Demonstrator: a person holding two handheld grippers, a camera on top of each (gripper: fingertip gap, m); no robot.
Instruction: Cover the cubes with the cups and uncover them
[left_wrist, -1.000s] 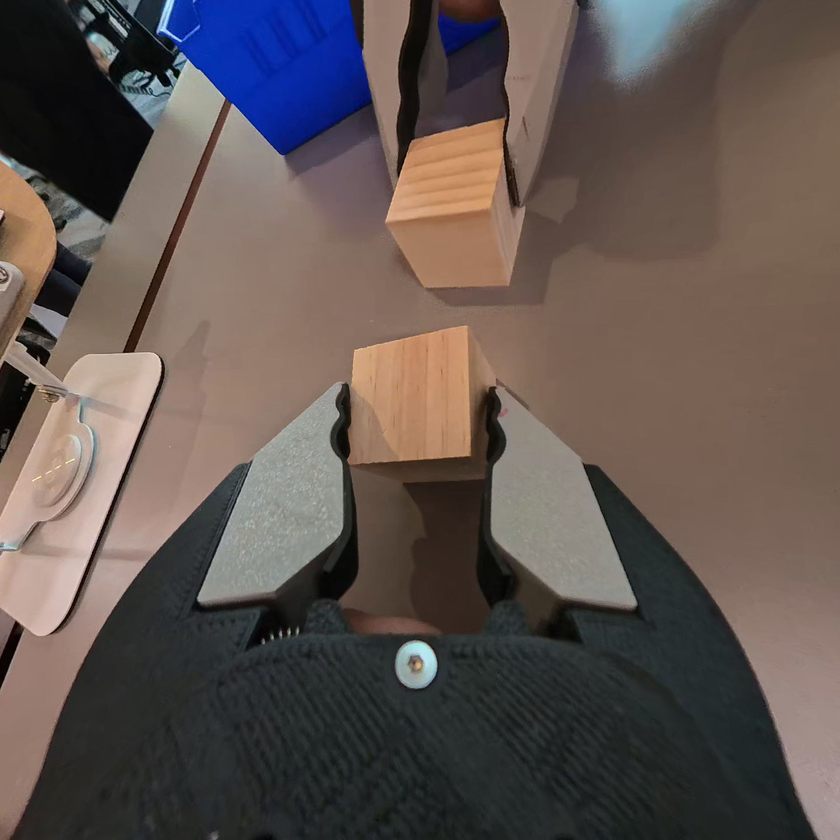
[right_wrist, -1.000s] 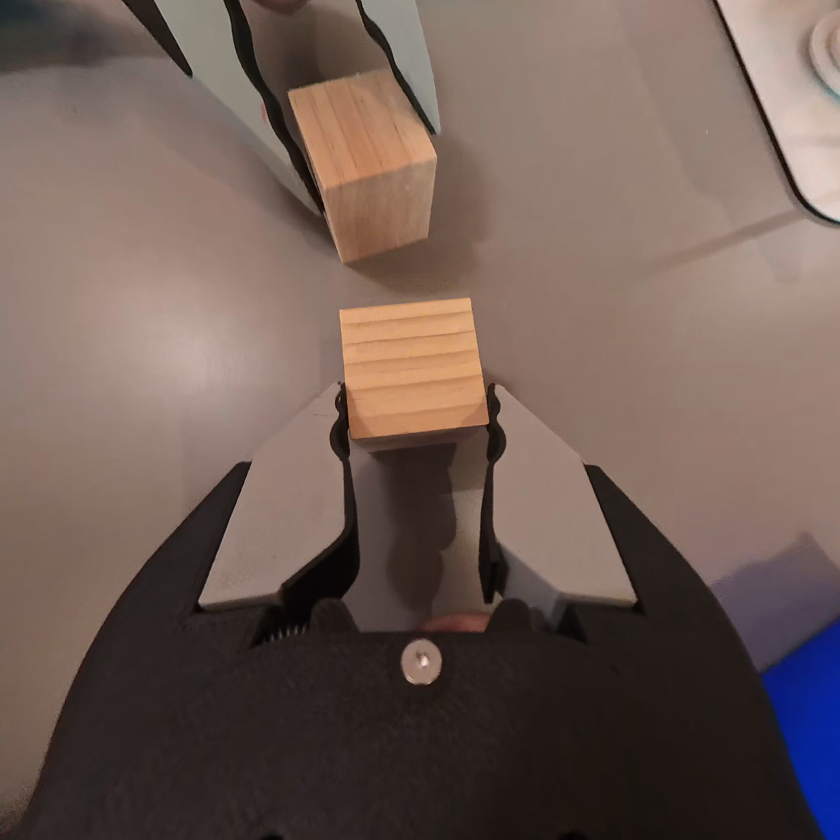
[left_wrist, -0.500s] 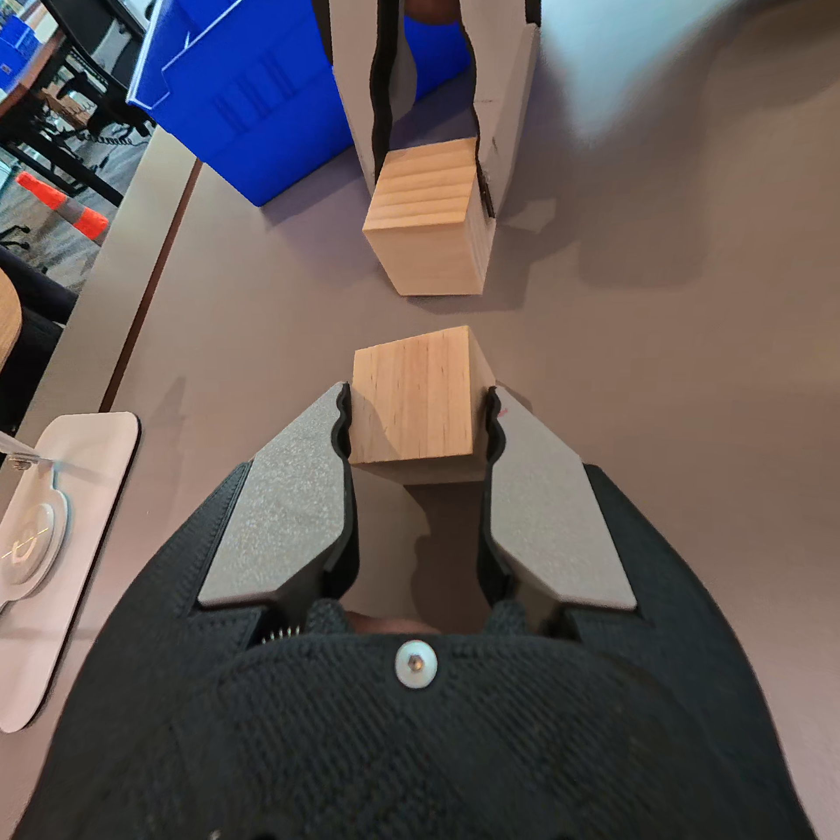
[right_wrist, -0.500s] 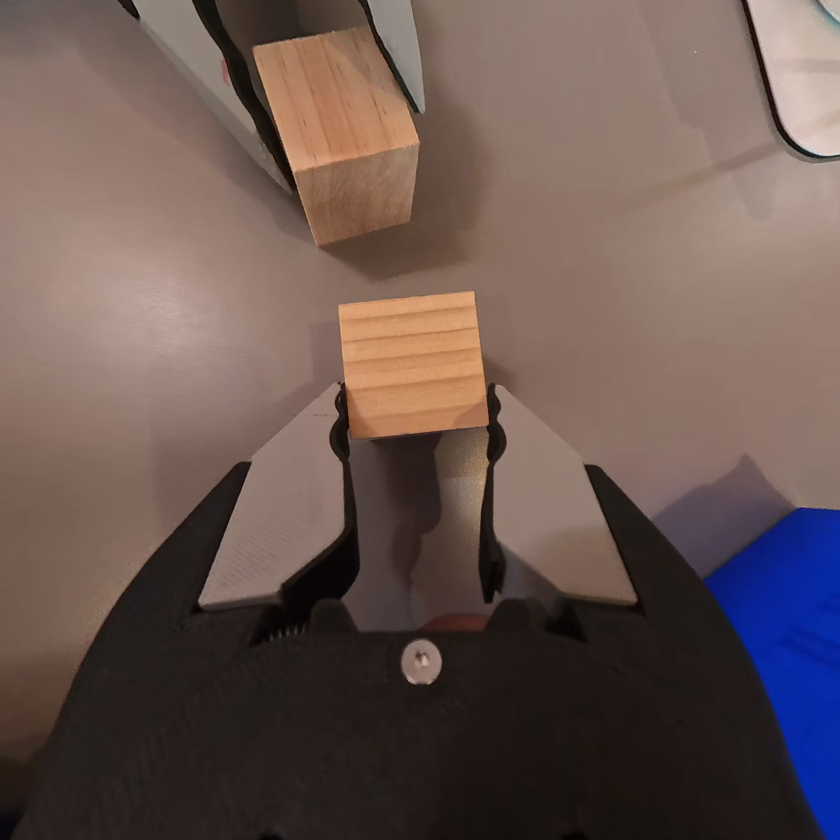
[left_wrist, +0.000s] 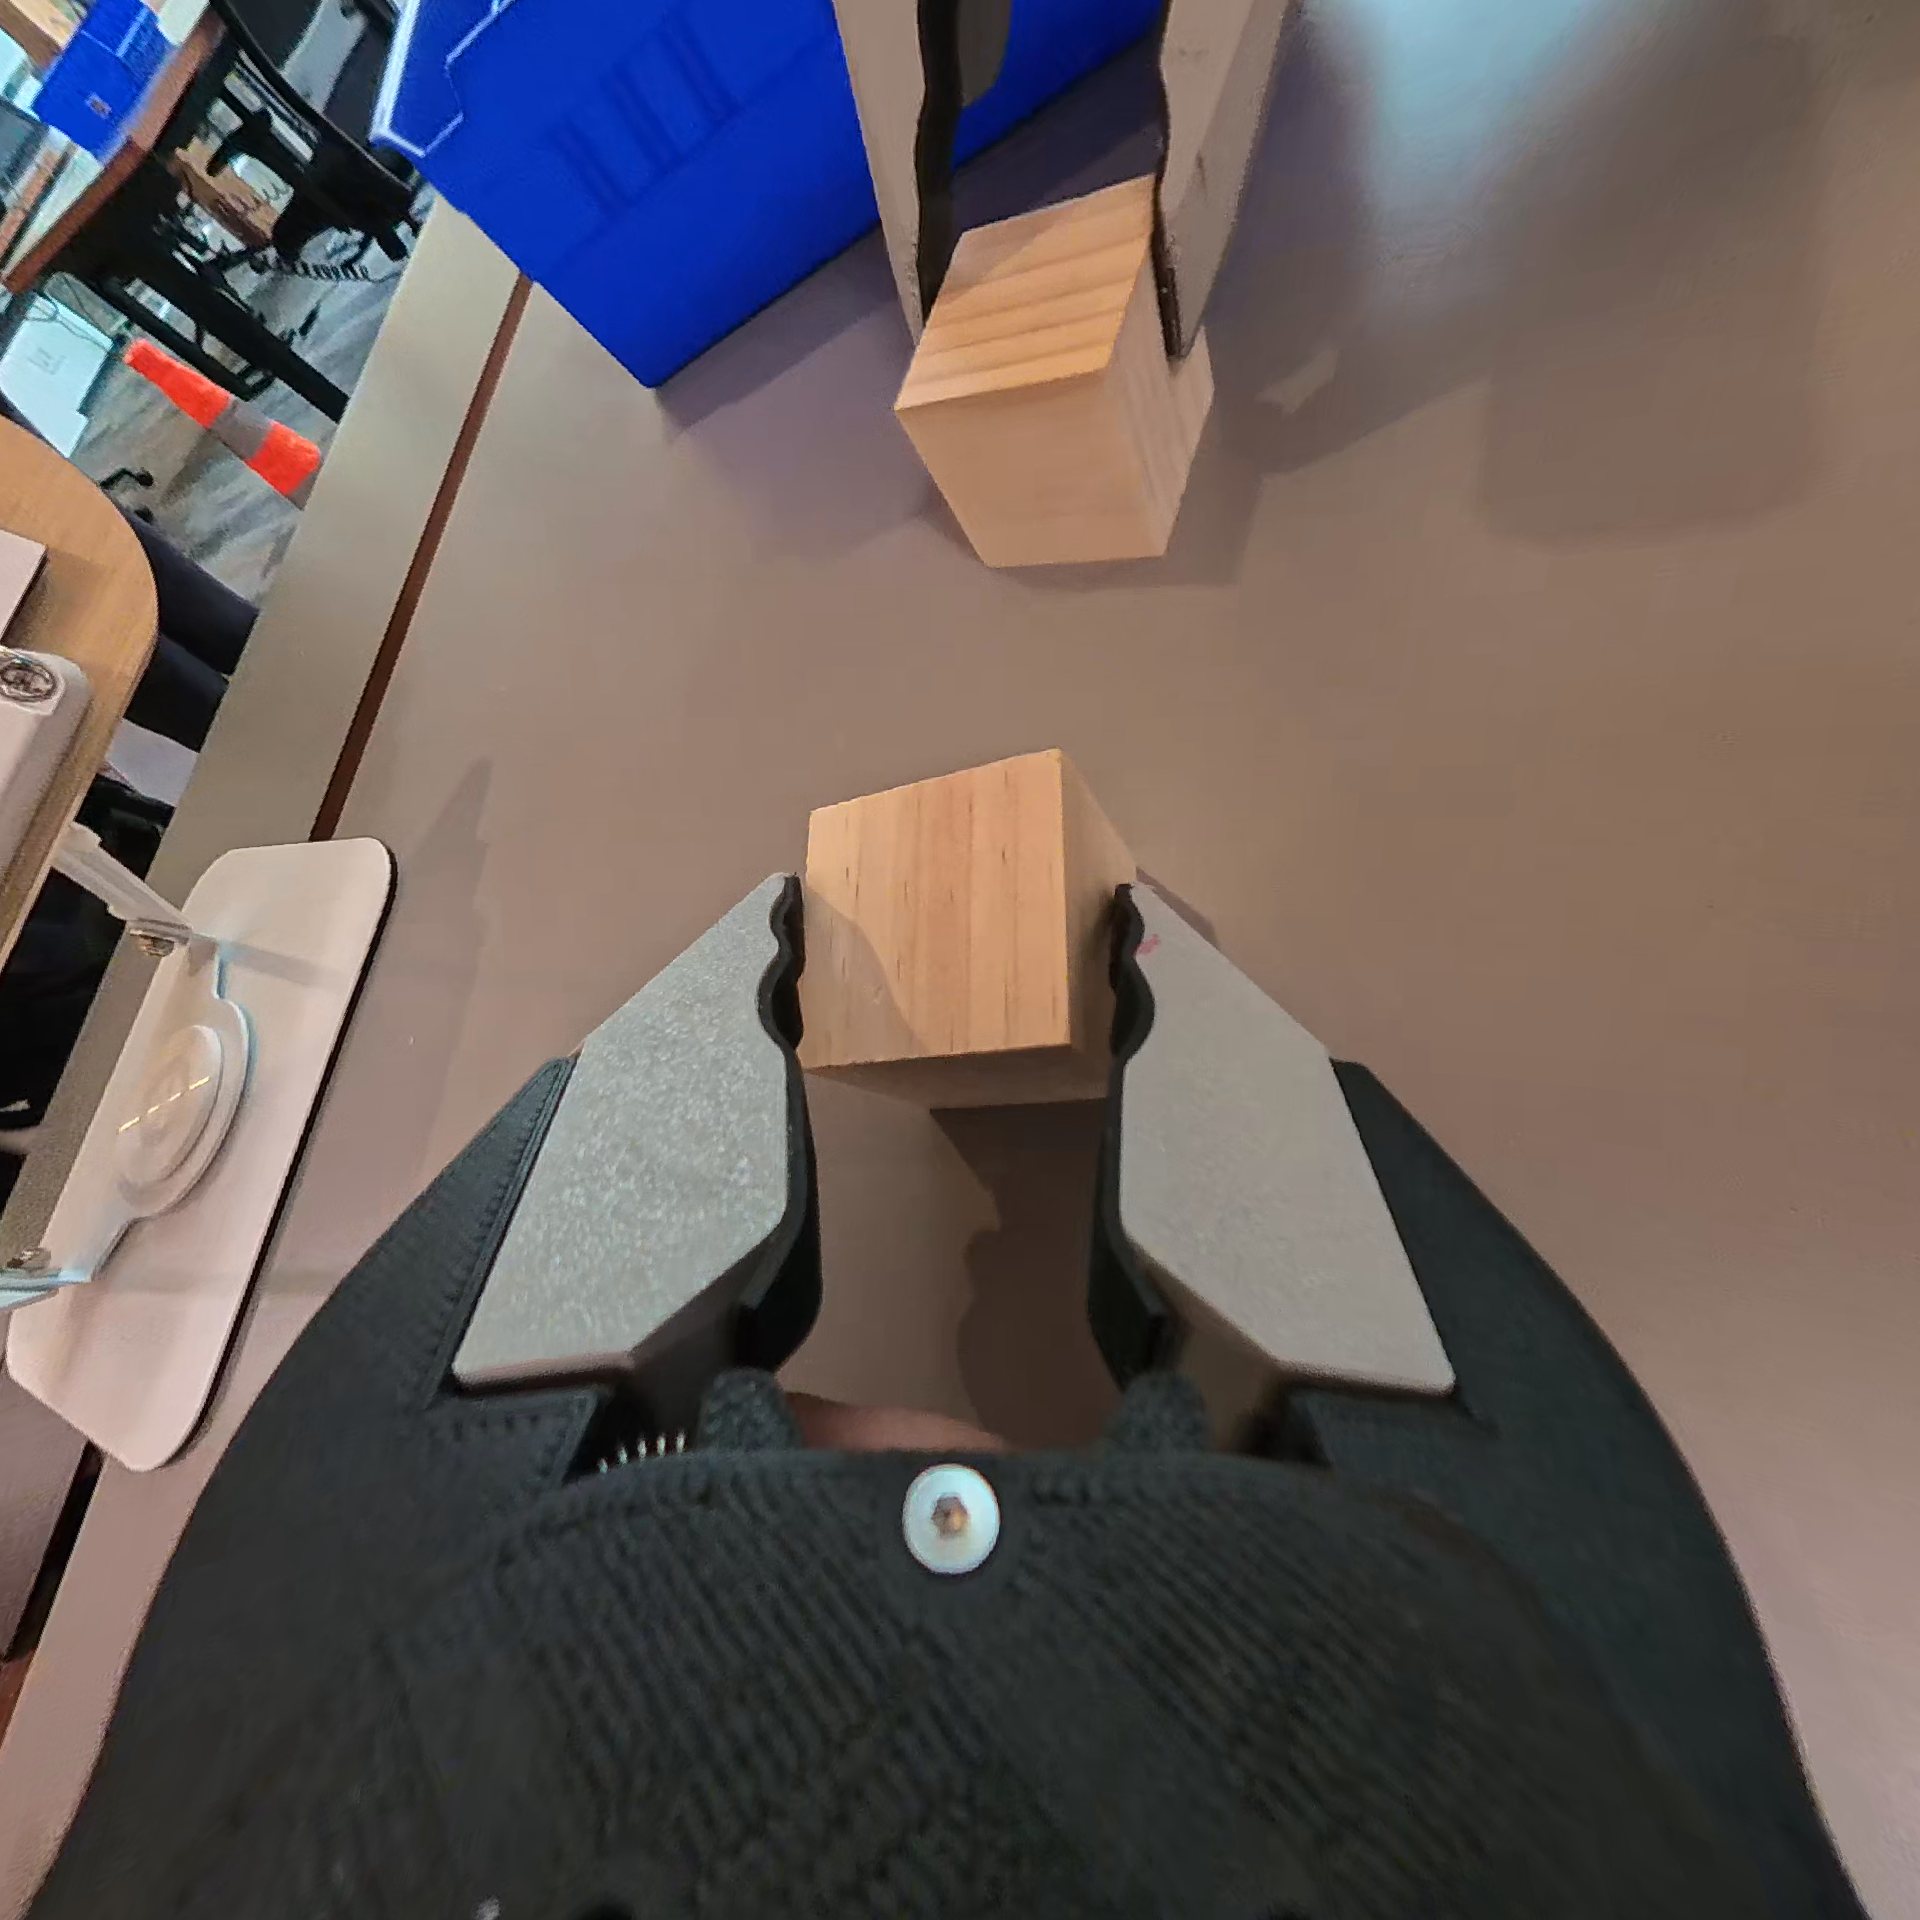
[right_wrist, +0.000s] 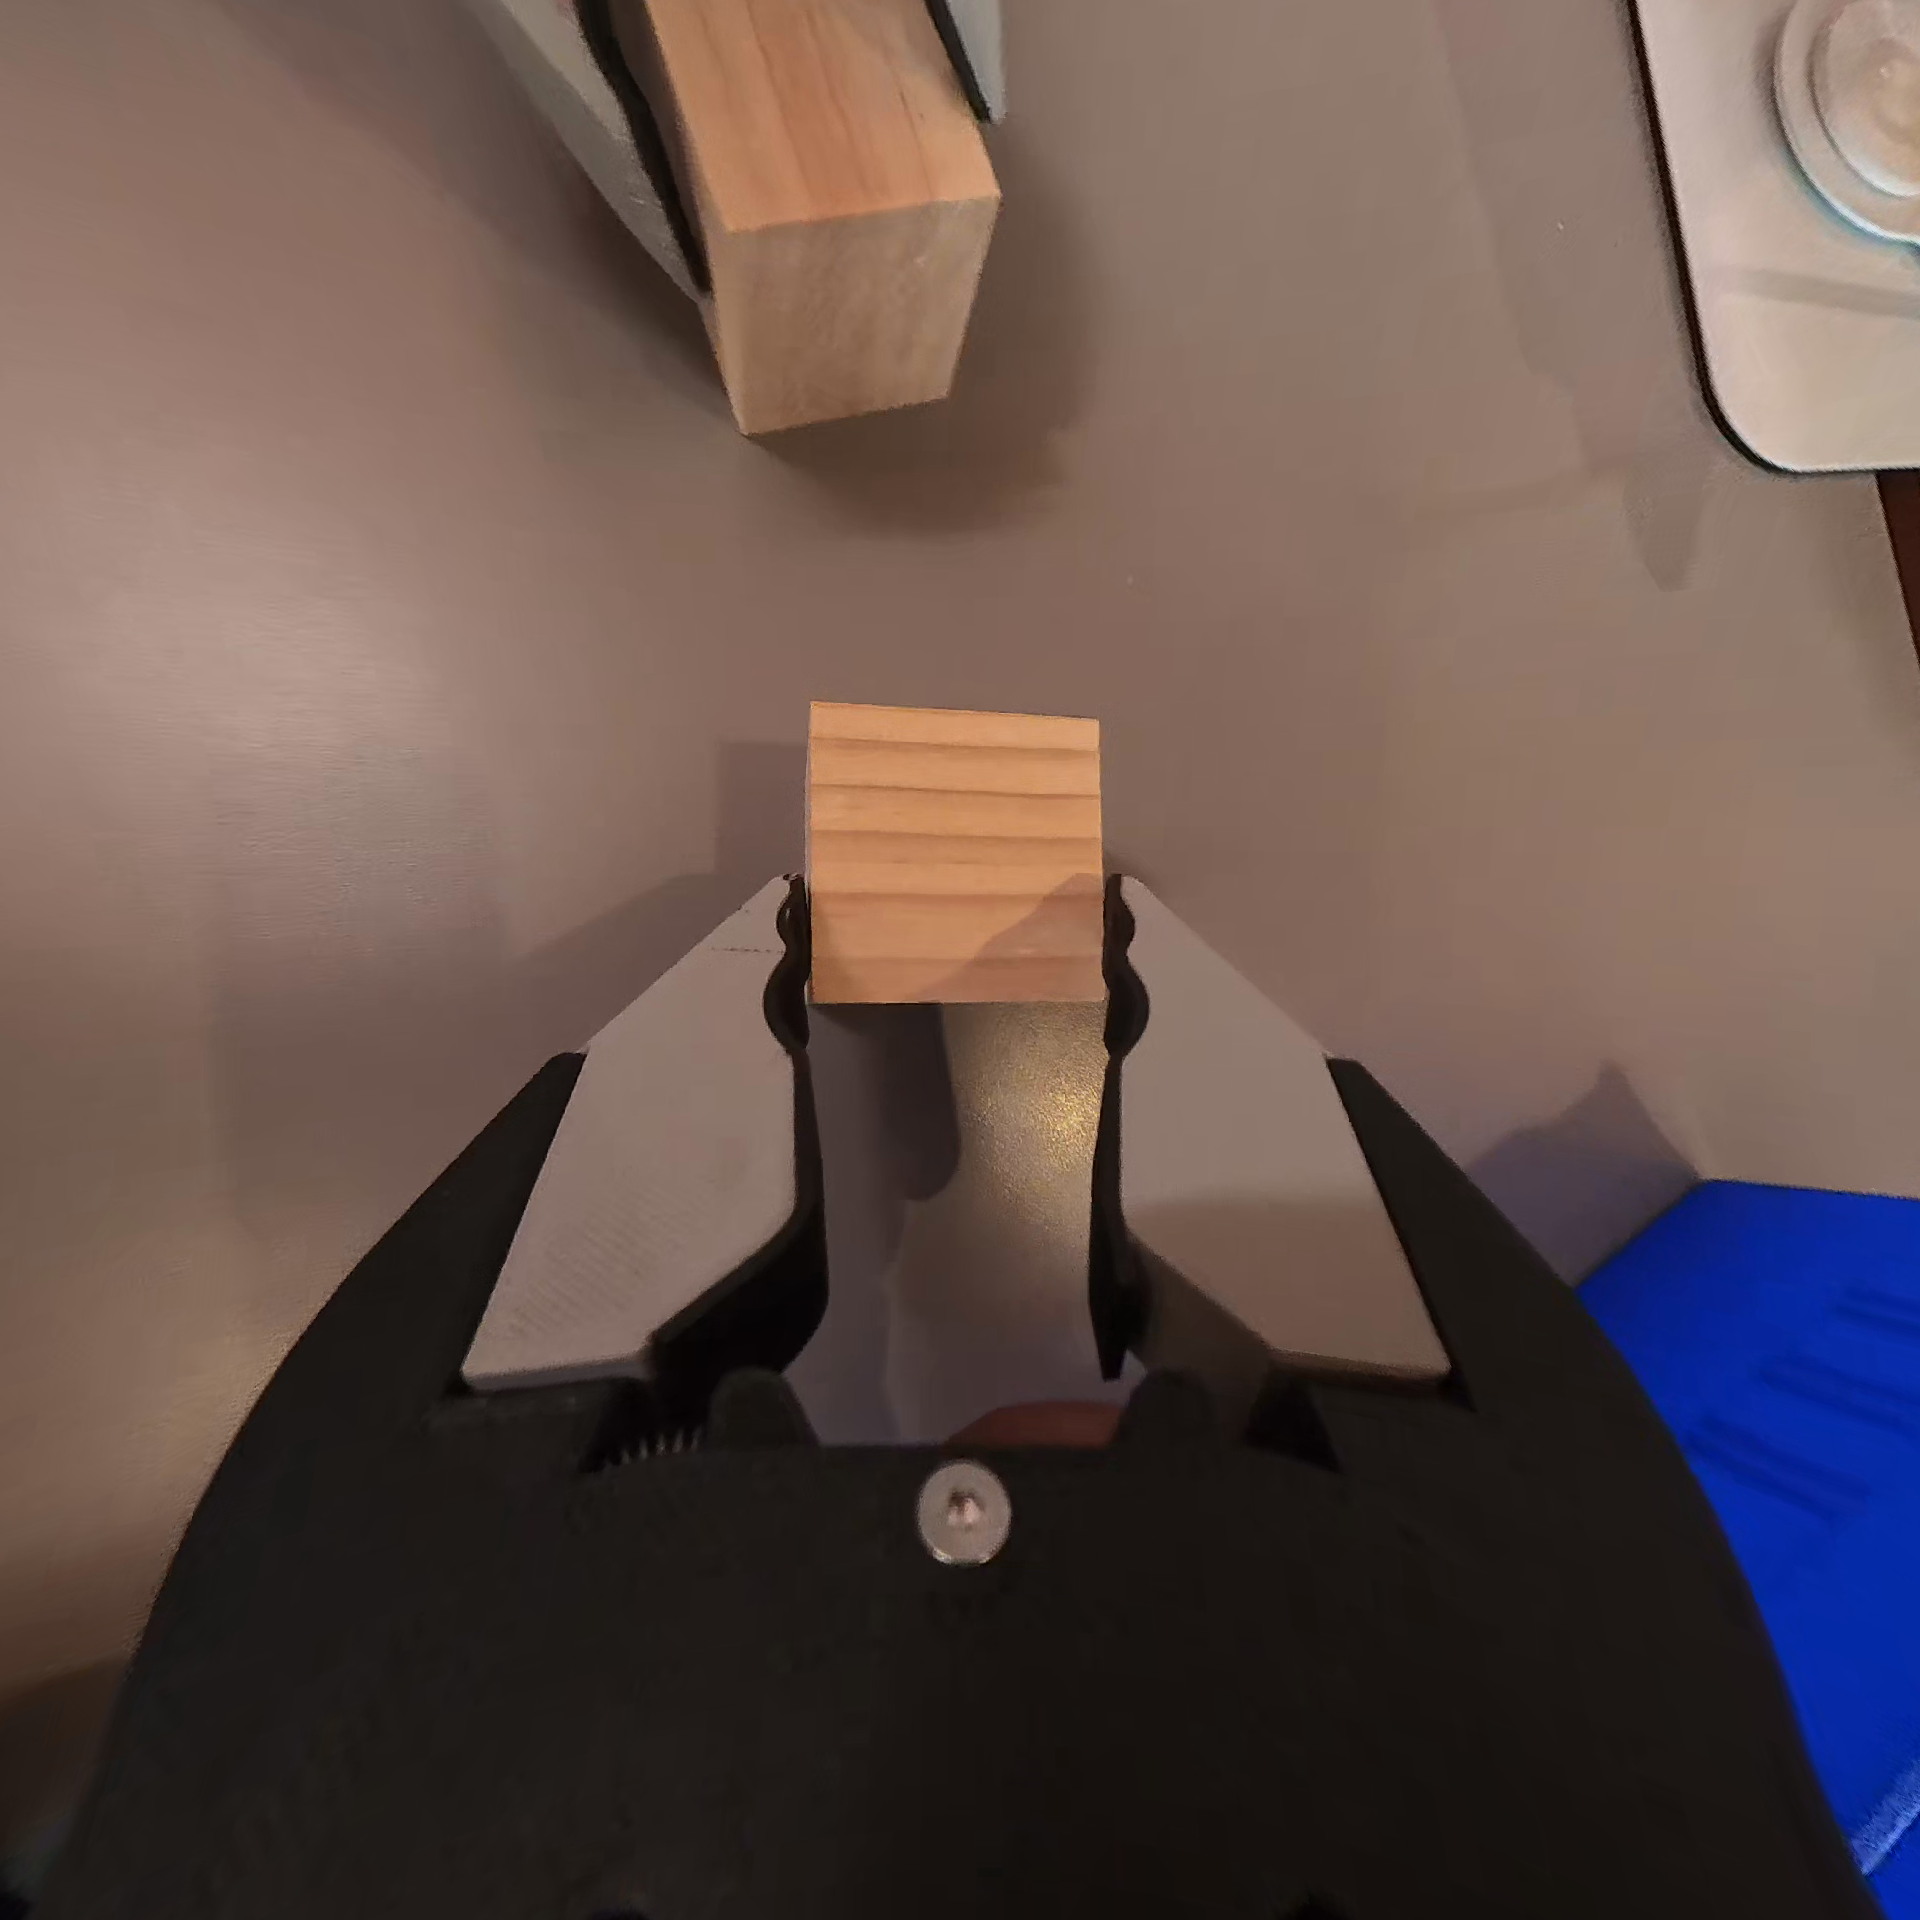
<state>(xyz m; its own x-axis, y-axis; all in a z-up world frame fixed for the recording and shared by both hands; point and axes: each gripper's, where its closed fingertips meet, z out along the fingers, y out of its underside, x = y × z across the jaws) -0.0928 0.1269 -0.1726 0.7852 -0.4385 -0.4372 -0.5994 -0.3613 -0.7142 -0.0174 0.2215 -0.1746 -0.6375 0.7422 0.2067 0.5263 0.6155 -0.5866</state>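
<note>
Fingers on my left gripper (left_wrist: 954, 971) are spread about a cube's width, both black pads flat against the side faces of a wooden cube (left_wrist: 951, 914), mid-frame in the left wrist view. Cube's near bottom edge shows above its shadow on the brown surface (left_wrist: 1507, 779); can't tell whether it's lifted or resting.

Right gripper (right_wrist: 954, 951): same deal, fingers part open and pinching a second wooden cube (right_wrist: 954, 852), centre of the right wrist view, pads on its left and right faces. Grain runs crosswise on this one.

Each view catches the other gripper too. Right one shows at the top of the left wrist view (left_wrist: 1044, 260), clamped on its cube. Left one shows upper left of centre in the right wrist view (right_wrist: 821, 156), cube between its fingers.

Both cubes are near each other over the surface, not touching. Blue bin (left_wrist: 665, 156) upper left in the left wrist view, white mount plate (left_wrist: 208, 1122) at the left edge.
</note>
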